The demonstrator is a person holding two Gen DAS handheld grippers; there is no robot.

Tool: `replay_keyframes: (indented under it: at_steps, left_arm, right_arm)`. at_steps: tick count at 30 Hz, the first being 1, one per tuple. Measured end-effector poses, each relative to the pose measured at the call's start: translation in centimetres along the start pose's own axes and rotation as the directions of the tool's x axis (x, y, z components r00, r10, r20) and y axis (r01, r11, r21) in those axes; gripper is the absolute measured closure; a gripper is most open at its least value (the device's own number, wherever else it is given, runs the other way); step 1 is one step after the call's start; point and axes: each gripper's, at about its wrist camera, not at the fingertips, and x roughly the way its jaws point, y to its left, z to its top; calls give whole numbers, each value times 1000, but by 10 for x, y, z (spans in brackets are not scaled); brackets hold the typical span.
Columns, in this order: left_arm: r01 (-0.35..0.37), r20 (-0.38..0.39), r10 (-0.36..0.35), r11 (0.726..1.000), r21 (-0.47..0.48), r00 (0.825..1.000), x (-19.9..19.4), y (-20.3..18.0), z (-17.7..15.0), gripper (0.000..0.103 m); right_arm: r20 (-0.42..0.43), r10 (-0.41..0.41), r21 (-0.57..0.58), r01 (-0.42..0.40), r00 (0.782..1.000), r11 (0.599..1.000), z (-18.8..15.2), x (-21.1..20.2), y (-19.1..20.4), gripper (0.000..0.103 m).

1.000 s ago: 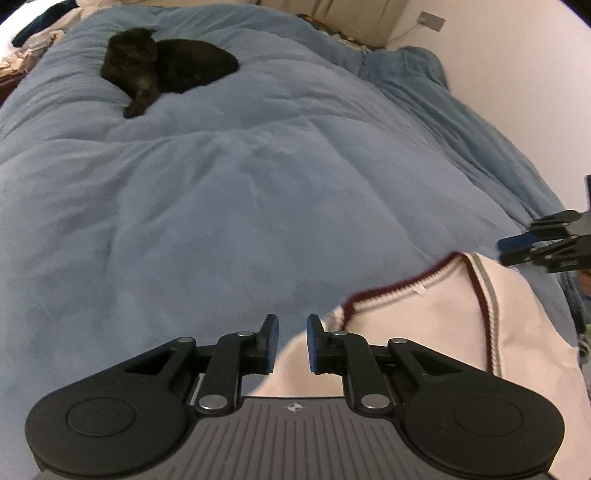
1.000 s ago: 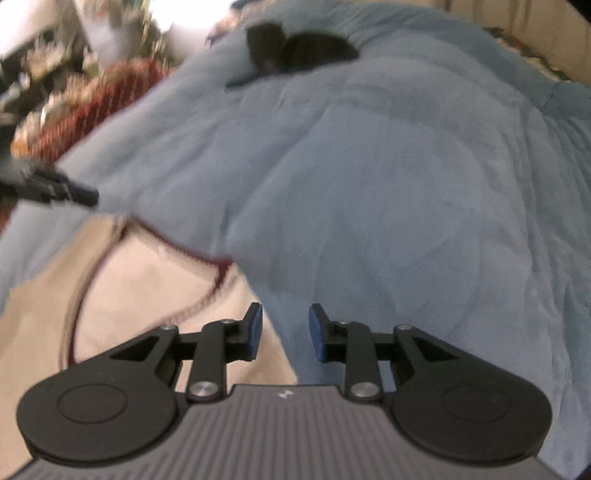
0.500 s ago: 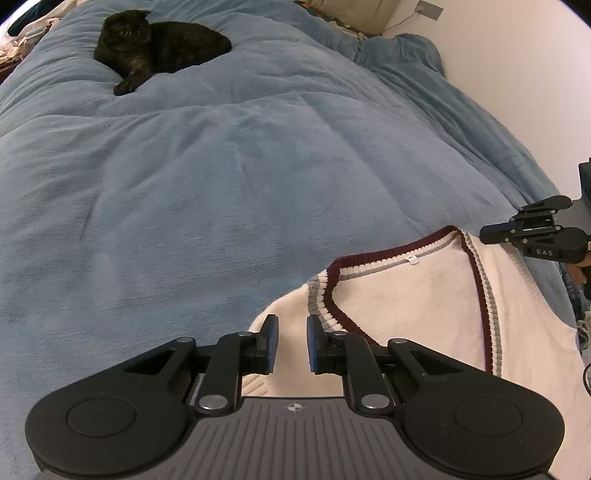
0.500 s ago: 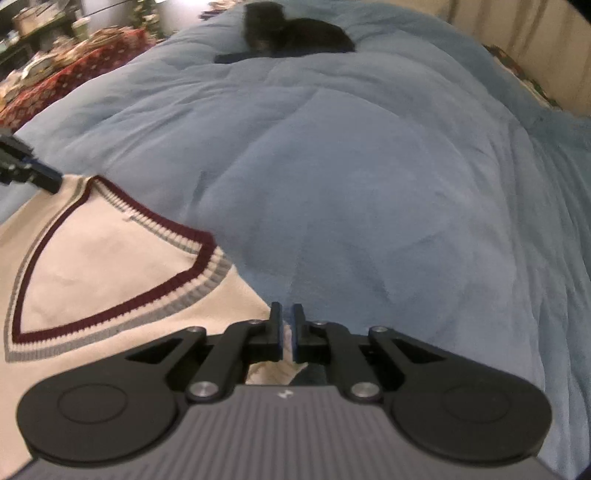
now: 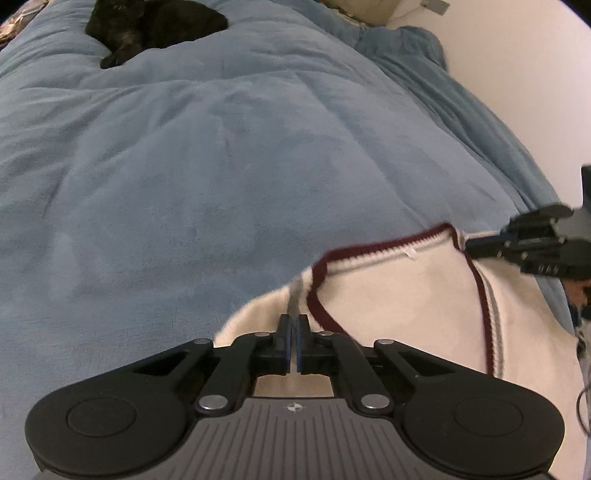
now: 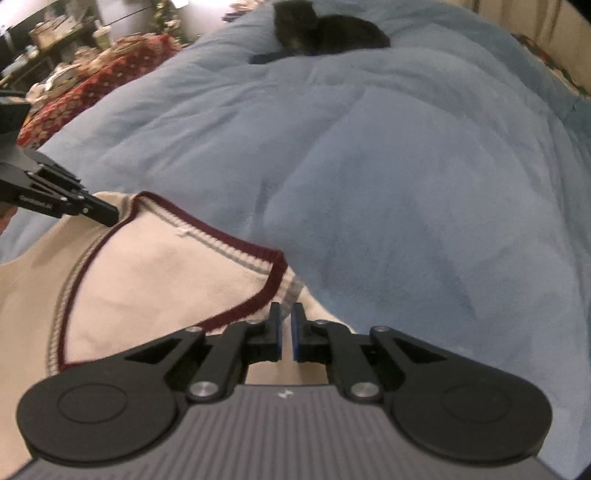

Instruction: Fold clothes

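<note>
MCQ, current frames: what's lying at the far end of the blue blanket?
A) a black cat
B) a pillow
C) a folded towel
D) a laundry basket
A: a black cat is curled up on the far part of the blue blanket, well beyond the cream sweater; the right wrist view shows the same dark animal at the top.

right gripper (image 6: 286, 320): jaws pinched on the sweater shoulder by the collar
sweater (image 6: 155, 273): cream, maroon and grey V-neck trim, flat on the blanket
left gripper (image 6: 107, 216): tip at the other shoulder
blanket (image 6: 388, 166): blue, rumpled
cat (image 6: 325, 33): black, far end
</note>
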Motion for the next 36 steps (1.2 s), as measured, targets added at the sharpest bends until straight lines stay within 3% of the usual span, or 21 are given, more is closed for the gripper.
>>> replay_keyframes:
  at_steps: [8, 12, 16, 20, 25, 28, 36]
  left_arm:
    - [-27, 32, 29, 996, -81, 999, 20, 11, 32, 102]
    - [-11, 51, 14, 998, -62, 999, 4, 7, 41, 102]
    - [10, 52, -8, 999, -33, 999, -28, 1, 30, 102]
    - [21, 26, -19, 998, -51, 999, -51, 1, -5, 102]
    - [-27, -8, 26, 995, -94, 1000, -34, 18, -30, 102]
    - [-30, 15, 32, 992, -126, 999, -21, 29, -25, 101]
    - [-121, 36, 125, 989, -88, 992, -7, 28, 12, 101]
  right_arm:
    - [40, -25, 94, 21, 999, 995, 29, 26, -2, 103]
    - [60, -22, 90, 16, 998, 996, 39, 13, -5, 101]
    - [59, -14, 103, 8, 998, 995, 26, -24, -6, 100]
    - [34, -22, 108, 18, 999, 994, -10, -62, 3, 94]
    - [-9, -56, 98, 56, 998, 994, -51, -61, 9, 98]
    - [3, -58, 144, 57, 998, 988, -49, -46, -2, 102]
    - [38, -94, 179, 86, 995, 980, -15, -28, -17, 103]
